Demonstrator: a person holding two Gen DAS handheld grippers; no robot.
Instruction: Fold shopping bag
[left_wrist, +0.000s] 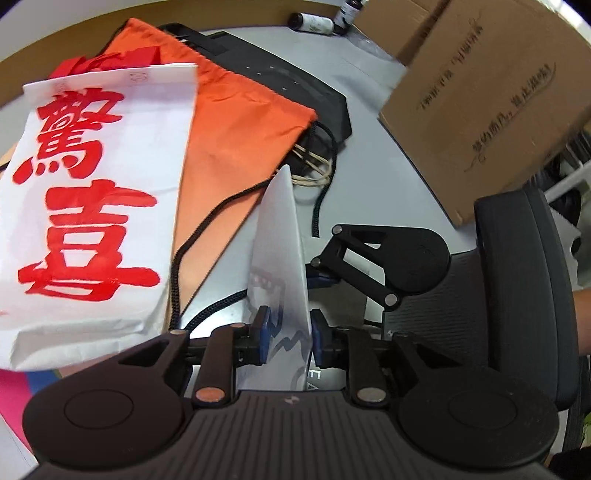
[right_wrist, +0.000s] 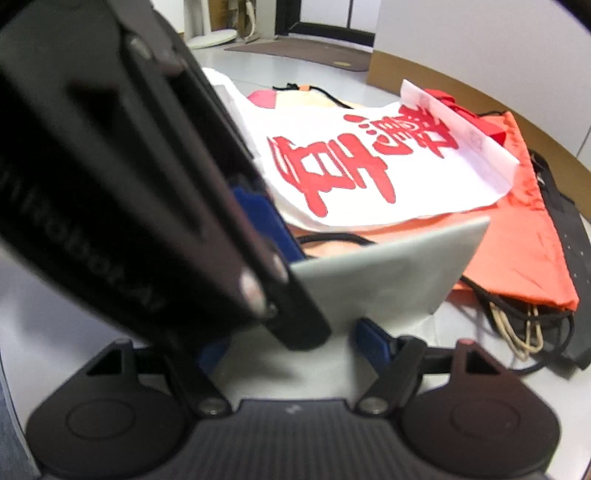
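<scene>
A thin white shopping bag with faint grey print stands on edge between my two grippers, lifted off the grey table. My left gripper is shut on its near edge, blue pads on both sides. In the left wrist view my right gripper meets the same bag from the right. In the right wrist view the bag runs between my right gripper's blue pads, and the left gripper's black body crosses in front and hides the left pad.
A white bag with red characters lies on an orange drawstring bag with black cords, over a black bag. Cardboard boxes stand at the right, dark bottles at the back, a black office chair at the right.
</scene>
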